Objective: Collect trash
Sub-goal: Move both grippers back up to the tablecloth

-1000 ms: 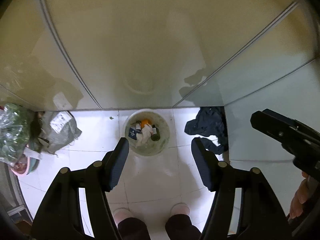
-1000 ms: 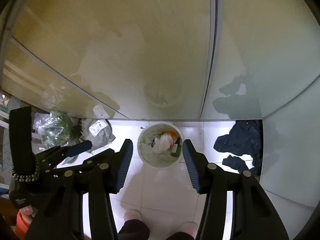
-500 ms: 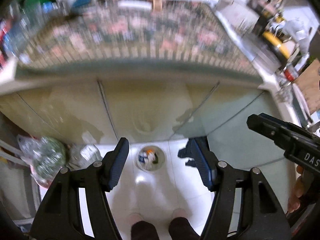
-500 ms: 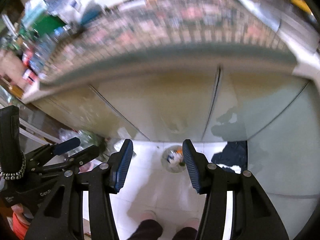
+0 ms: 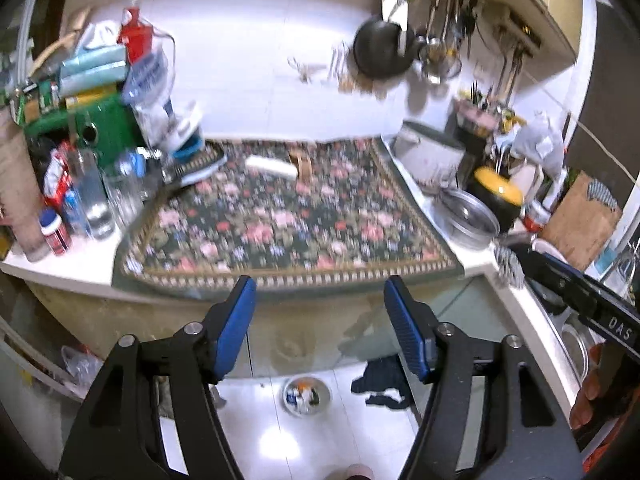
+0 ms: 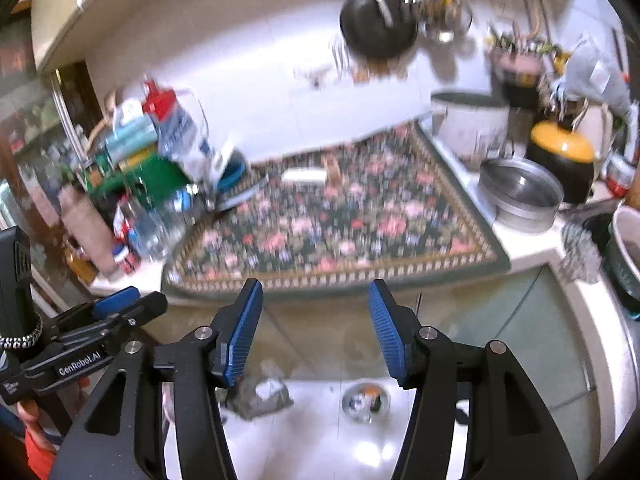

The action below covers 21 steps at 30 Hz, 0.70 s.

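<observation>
The trash bin (image 5: 307, 395), a small round pail with scraps inside, sits on the white floor low in my left wrist view, below the gap between the fingers; in my right wrist view it (image 6: 365, 402) lies low and a little right of centre. My left hand-held gripper (image 5: 320, 300) is spread wide with nothing between its blue pads (image 5: 234, 326). My right hand-held gripper (image 6: 315, 304) is likewise wide and empty, blue pads (image 6: 244, 330) well apart.

Just past both sets of fingertips I see the front edge of the bench (image 5: 84, 258), covered in the middle by a floral mat (image 5: 280, 224). On the mat, toward its far edge, lies a white bar-shaped object (image 5: 272, 166) beside a small wooden piece (image 5: 301, 162). At the left of the frame the bench carries crowded bottles and jars (image 5: 92, 196) and a green box (image 5: 108, 128). At the right stand a steel basin (image 5: 470, 216) and a black pot with a yellow lid (image 5: 498, 196). A dark pan (image 5: 380, 52) hangs on the white wall at upper right. On the floor, a dark cloth (image 5: 382, 380) lies just right of the bin, and in the right wrist view a grey bag (image 6: 264, 394) lies to its left.
</observation>
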Each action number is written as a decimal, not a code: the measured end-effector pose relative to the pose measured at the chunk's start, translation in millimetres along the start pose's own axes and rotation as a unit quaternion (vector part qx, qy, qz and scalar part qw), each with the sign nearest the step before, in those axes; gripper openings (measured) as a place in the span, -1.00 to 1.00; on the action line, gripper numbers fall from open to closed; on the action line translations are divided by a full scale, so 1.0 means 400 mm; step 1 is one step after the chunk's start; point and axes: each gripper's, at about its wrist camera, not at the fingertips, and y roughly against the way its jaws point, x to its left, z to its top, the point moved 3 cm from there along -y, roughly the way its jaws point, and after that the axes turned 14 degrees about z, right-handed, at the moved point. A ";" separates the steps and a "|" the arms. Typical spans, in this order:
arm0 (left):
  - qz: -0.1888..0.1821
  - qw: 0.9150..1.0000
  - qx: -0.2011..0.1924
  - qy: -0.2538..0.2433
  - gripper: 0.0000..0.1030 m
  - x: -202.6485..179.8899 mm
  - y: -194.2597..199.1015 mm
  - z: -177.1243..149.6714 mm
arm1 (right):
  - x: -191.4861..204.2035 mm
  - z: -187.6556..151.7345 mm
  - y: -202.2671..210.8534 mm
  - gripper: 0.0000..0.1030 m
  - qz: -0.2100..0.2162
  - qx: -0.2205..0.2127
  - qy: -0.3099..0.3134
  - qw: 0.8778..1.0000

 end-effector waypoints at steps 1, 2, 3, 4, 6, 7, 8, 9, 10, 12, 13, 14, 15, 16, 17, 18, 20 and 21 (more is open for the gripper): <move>0.000 1.000 -0.006 0.001 0.35 0.004 0.004 0.014 | 0.006 0.011 0.006 0.05 -0.003 -0.007 0.004 1.000; 0.000 1.000 -0.010 0.000 0.39 0.008 0.011 0.020 | 0.011 0.018 0.009 0.12 -0.005 -0.011 0.006 1.000; 0.002 1.000 -0.015 -0.002 0.41 0.010 0.009 0.034 | 0.015 0.028 0.013 0.15 -0.009 -0.019 0.009 1.000; 0.005 1.000 -0.018 -0.003 0.49 0.010 0.002 0.046 | 0.014 0.039 0.013 0.17 -0.012 -0.026 0.011 1.000; 0.010 1.000 -0.023 -0.002 0.59 0.006 -0.016 0.064 | 0.019 0.057 0.020 0.19 -0.014 -0.035 0.016 0.999; 0.013 1.000 -0.024 0.001 0.60 0.004 -0.025 0.072 | 0.019 0.066 0.019 0.20 -0.014 -0.038 0.018 0.999; 0.016 1.000 -0.024 0.003 0.60 -0.001 -0.045 0.086 | 0.015 0.078 0.013 0.20 -0.014 -0.042 0.023 0.999; 0.017 1.000 -0.023 0.004 0.60 -0.008 -0.059 0.094 | 0.008 0.087 0.006 0.20 -0.014 -0.045 0.025 0.999; 0.020 1.000 -0.023 0.005 0.60 -0.014 -0.074 0.103 | -0.005 0.101 -0.008 0.20 -0.012 -0.048 0.028 0.998; 0.032 0.999 -0.022 0.006 0.60 -0.035 -0.121 0.135 | -0.021 0.120 -0.012 0.20 -0.006 -0.052 0.032 0.998; 0.036 0.999 -0.023 0.006 0.60 -0.042 -0.133 0.145 | -0.030 0.131 -0.019 0.20 -0.003 -0.054 0.034 0.998; 0.042 0.999 -0.022 0.008 0.60 -0.055 -0.161 0.167 | -0.046 0.148 -0.033 0.20 0.003 -0.055 0.036 0.998; 0.045 0.999 -0.020 0.011 0.60 -0.069 -0.187 0.189 | -0.062 0.165 -0.047 0.20 0.008 -0.053 0.039 0.998; 0.047 0.999 -0.019 0.012 0.60 -0.077 -0.203 0.200 | -0.077 0.180 -0.060 0.20 0.012 -0.051 0.041 0.998; 0.050 0.999 -0.016 0.015 0.60 -0.090 -0.229 0.220 | -0.096 0.204 -0.080 0.20 0.018 -0.048 0.045 0.998; 0.055 0.998 -0.013 0.018 0.60 -0.106 -0.257 0.241 | -0.111 0.226 -0.098 0.20 0.020 -0.045 0.048 0.998; 0.063 0.998 -0.008 0.028 0.60 -0.131 -0.308 0.276 | -0.142 0.267 -0.131 0.20 0.028 -0.037 0.050 0.998; 0.067 0.997 -0.004 0.034 0.60 -0.143 -0.334 0.292 | -0.161 0.289 -0.148 0.20 0.035 -0.030 0.051 0.998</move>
